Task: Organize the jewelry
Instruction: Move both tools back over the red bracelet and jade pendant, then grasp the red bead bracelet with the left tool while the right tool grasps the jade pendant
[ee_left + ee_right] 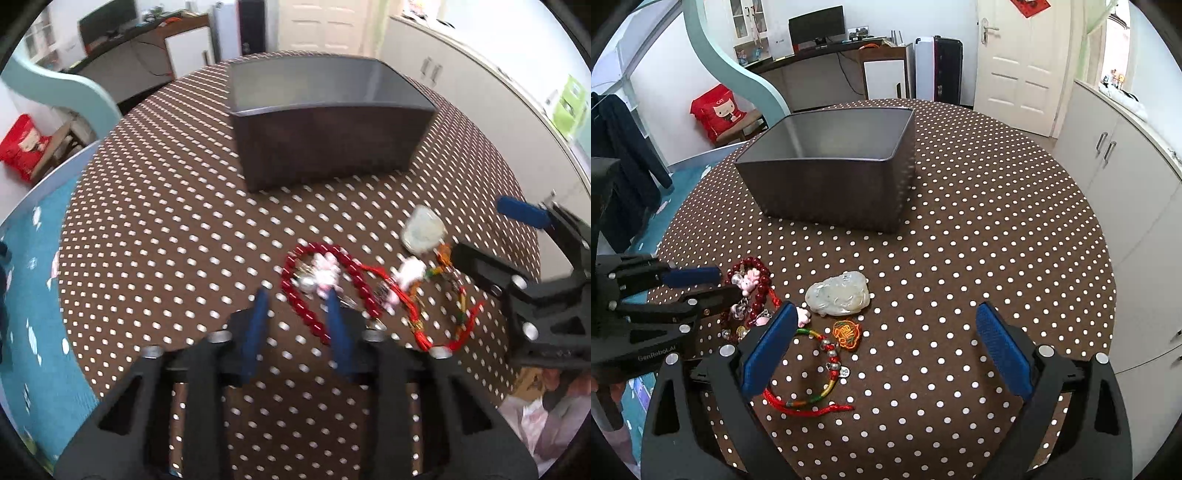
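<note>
A dark grey open box (325, 122) (831, 166) stands on the brown polka-dot table. In front of it lie a red bead bracelet (314, 288) (757, 284) with pink charms, a pale jade pendant (423, 230) (838, 295), and a red and multicoloured cord bracelet (443, 317) (812, 384) with an orange charm (846, 334). My left gripper (297, 295) (713, 282) is open, its fingers just above the near side of the red bead bracelet. My right gripper (886, 328) (491, 236) is wide open and empty, near the cord bracelet and jade pendant.
The round table (997, 258) ends close behind the box. White cabinets (1126, 177) stand to the right, and a blue mat (33, 295) lies on the floor at the left. A red bag (718, 110) sits on a chair behind.
</note>
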A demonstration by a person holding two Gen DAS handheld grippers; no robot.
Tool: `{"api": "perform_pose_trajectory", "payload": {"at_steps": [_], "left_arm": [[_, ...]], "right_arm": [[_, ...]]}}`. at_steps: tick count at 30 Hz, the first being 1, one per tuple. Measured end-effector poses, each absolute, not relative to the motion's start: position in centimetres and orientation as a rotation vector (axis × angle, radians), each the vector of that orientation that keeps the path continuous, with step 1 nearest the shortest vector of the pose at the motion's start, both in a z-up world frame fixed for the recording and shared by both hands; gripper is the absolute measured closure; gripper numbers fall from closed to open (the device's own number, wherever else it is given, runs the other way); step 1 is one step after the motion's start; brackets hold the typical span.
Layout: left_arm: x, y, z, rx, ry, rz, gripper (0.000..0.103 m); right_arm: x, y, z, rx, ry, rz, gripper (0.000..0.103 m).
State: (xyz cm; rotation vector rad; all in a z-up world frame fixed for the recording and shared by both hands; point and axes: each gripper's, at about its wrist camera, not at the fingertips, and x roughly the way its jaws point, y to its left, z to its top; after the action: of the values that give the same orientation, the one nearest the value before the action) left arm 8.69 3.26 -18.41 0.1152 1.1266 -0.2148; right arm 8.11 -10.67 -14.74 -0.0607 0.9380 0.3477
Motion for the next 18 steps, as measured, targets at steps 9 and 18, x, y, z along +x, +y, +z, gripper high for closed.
{"api": "perform_pose_trajectory", "payload": {"at_steps": [9,18], "left_arm": [[8.0,3.6,-18.2,0.101,1.127,-0.239,0.096],[7.9,4.9,-14.0,-0.005,1.01,-0.298,0.096]], "right_arm": [[8.8,-10.5,-15.3,-0.053,0.96,0.362,0.01],[9.3,-11.0,-15.1,-0.032,0.96,0.36,0.01]]}}
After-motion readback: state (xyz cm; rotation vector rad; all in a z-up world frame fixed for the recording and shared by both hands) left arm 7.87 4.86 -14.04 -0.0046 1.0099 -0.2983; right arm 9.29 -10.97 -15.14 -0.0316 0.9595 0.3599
